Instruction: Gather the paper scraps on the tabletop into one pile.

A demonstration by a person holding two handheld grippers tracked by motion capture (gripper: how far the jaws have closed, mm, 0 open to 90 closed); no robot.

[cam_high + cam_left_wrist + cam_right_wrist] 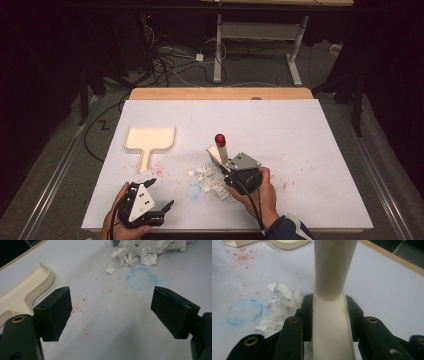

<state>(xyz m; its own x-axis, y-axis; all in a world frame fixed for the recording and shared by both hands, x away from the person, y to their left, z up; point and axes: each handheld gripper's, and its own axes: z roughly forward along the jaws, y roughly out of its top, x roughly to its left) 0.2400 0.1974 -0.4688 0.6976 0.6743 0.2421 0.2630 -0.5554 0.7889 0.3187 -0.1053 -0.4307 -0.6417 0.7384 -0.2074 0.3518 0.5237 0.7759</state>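
Note:
My right gripper (223, 164) is shut on a cream handled tool (219, 150) with a red knob at its far end, held over a pile of torn white paper scraps (209, 178). In the right gripper view the cream handle (331, 297) runs up between the two black jaws of my right gripper (329, 315), with the scraps (280, 305) just to its left. A cream dustpan (150, 138) lies flat at the left of the table. My left gripper (161, 194) rests near the front edge, open with nothing between its fingers; the left gripper view has the gripper (110, 305) facing the scraps (147, 250) and the dustpan (22, 292).
White paper covers the table (310, 140). A faint blue ring (195, 190) is drawn beside the scraps, and red specks (157, 170) dot the sheet below the dustpan. The wooden table edge (220, 93) runs along the back, with cables and desk legs on the floor beyond.

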